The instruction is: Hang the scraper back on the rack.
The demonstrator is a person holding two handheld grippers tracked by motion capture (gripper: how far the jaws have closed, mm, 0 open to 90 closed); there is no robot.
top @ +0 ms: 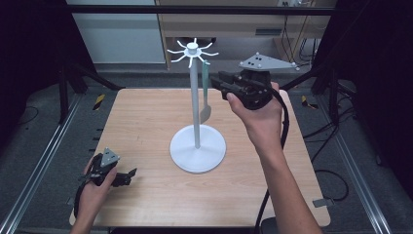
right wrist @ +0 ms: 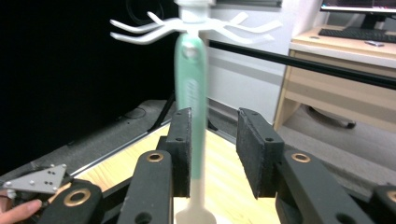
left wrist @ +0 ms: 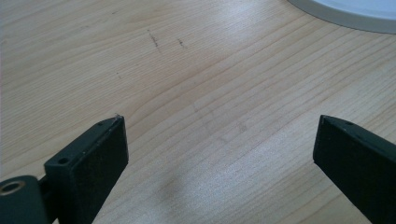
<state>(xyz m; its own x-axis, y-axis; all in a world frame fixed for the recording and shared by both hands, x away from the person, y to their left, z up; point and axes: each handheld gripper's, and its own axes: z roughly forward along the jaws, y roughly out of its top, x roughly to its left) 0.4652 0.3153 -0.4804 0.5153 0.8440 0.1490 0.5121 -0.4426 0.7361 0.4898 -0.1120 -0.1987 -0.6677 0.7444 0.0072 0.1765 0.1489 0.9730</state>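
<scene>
At the left near edge of the wooden counter [top: 146,122], the left gripper [top: 127,174] rests low in the person's left hand [top: 92,192], its jaws spread wide over bare wood and holding nothing. Near the middle stands a white stand [top: 197,146] with a round base, a thin pole and curved hooks at the top. A green-handled utensil [top: 206,78] hangs from one hook. To the right, the right gripper [top: 217,83], raised in the right hand [top: 260,117], has its jaws partly open around the green handle, not visibly pressing it.
</scene>
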